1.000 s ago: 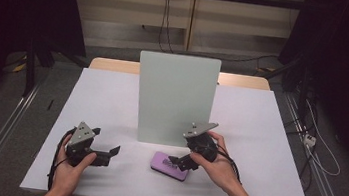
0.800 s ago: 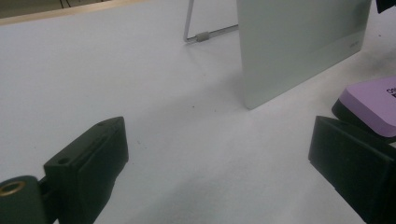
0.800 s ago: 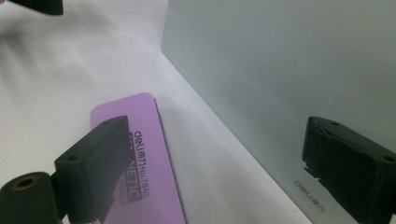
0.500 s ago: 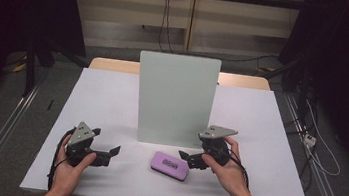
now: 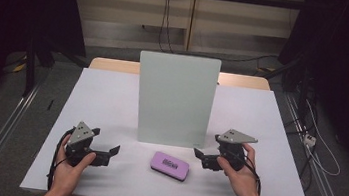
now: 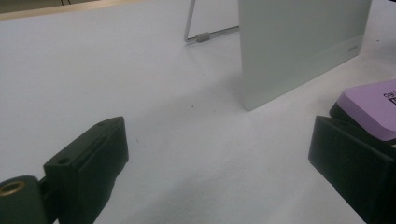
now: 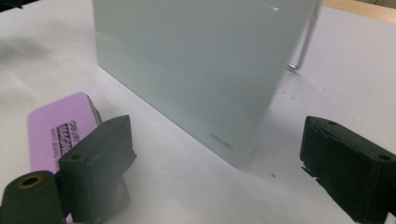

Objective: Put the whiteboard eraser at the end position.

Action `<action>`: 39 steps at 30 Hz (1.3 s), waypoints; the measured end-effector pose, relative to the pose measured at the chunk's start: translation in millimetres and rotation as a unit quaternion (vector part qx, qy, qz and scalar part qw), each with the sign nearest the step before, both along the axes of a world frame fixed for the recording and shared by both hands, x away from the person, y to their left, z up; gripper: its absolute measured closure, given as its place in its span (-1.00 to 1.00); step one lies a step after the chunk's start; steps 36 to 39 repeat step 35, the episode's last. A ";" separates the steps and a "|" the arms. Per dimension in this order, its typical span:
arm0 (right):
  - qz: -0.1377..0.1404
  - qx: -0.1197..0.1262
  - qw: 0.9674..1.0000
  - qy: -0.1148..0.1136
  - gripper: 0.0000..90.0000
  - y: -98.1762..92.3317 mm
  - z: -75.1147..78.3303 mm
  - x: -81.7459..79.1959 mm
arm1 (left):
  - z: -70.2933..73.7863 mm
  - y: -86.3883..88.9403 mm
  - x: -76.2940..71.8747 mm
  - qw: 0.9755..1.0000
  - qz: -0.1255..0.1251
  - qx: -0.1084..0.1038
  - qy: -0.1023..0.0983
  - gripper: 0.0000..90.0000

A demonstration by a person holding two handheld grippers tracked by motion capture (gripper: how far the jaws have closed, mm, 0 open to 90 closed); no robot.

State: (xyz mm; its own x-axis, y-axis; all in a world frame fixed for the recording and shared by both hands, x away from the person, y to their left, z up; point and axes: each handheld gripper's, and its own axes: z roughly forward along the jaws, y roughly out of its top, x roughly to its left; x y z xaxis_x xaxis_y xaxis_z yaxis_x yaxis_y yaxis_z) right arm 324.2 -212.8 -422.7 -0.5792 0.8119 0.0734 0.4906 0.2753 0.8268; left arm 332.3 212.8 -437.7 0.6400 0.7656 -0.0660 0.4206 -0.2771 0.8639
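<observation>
Table (image 5: 112,95) evenly lit from above; surroundings dark. Soft shadows beside the upright board (image 5: 176,98). Gripper views slightly blurred, near jaws out of focus.

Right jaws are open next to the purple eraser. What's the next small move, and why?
Probably slide the right gripper left until the eraser sits between its jaws, then close. The eraser lies flat and free in front of the board, and both grippers are empty.

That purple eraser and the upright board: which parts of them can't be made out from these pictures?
- Label on the purple eraser: too small in the high view, cut by the frame edge in the left gripper view.
- Eraser's near end: behind the right claw.
- Board logo: blurred.
- Its rear stand: mostly hidden by the board.
</observation>
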 end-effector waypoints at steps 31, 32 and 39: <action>-0.098 0.003 0.995 -0.002 -0.80 -75.7 -22.5 -40.2 | -1.2 2.4 1.9 1.000 0.020 -0.003 0.005 -0.89; -0.099 0.003 0.995 -0.001 -0.80 -75.6 -23.0 -39.5 | -0.9 3.1 2.2 1.000 0.021 0.000 0.005 -0.89; -0.098 -0.001 0.995 0.000 -0.81 -75.2 -23.6 -36.5 | -1.2 4.9 3.3 1.000 0.027 0.001 0.005 -0.89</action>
